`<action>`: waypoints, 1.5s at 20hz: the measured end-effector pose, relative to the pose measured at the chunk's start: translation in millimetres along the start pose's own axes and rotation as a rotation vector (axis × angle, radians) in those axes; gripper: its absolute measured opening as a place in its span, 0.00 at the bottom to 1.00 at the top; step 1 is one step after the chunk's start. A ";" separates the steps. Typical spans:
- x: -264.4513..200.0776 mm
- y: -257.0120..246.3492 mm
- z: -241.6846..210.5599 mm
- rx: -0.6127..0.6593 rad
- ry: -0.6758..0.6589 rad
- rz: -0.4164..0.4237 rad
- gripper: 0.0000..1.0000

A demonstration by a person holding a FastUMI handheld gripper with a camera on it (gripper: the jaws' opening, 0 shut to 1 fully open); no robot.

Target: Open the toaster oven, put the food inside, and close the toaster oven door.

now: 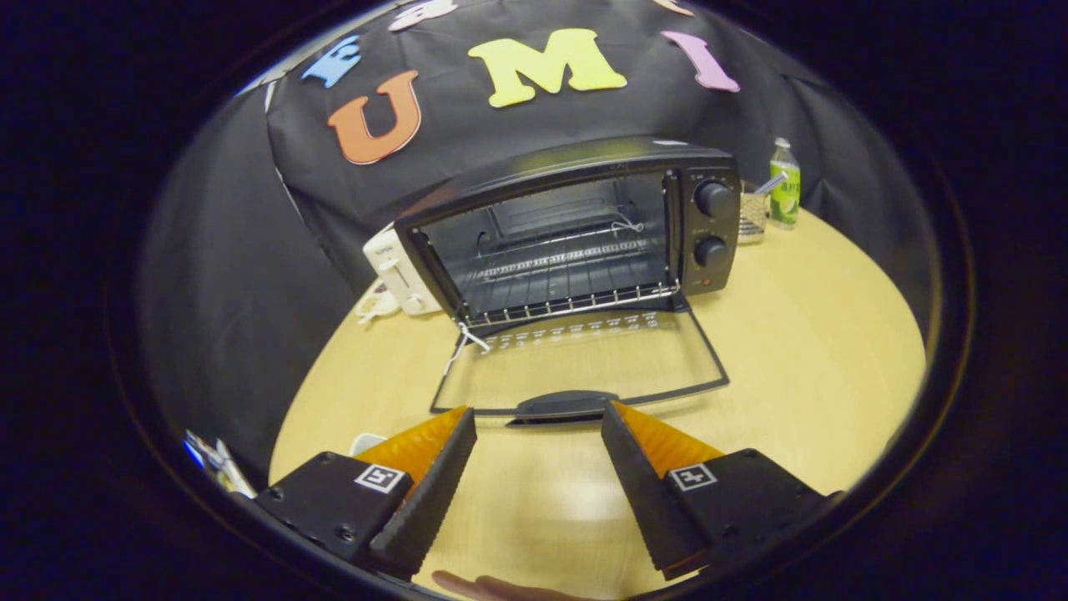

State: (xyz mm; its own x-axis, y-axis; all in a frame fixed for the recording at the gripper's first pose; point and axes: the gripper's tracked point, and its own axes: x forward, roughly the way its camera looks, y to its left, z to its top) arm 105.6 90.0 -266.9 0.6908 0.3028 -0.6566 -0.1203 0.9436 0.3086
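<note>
Our claw [538, 411] hangs low over the pale wooden round tabletop [818, 351], its two fingers spread wide apart, holding nothing and touching nothing. Between them we see bare wood, open room all the way forward to the door handle.

Beyond the left finger, far off, a white plastic pop-up toaster [399, 274] stands pressed against the left side of the black metal toaster oven [576, 225]. The oven sits straight ahead of the claw with its glass door [580, 363] folded flat down onto the tabletop, the dark curved handle [566, 405] lying just ahead of our fingertips, between them. Inside, the wire rack [567, 292] carries no food that we can see. Beyond the right finger the tabletop runs wide and clear to its curved edge, where a small wire basket [752, 213] and a green-labelled plastic bottle [784, 184] stand behind the oven's knob side.
</note>
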 end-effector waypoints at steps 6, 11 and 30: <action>-26.3 51.3 -43.7 0.114 0.269 0.242 1.00; -34.0 81.1 -75.4 0.144 0.444 0.381 0.98; -9.5 103.1 -103.1 0.224 0.618 0.436 0.46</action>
State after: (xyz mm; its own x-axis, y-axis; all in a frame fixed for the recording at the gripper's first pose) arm 13.2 198.2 -299.8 0.0848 0.7211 -0.6876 -0.0971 0.6928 0.7146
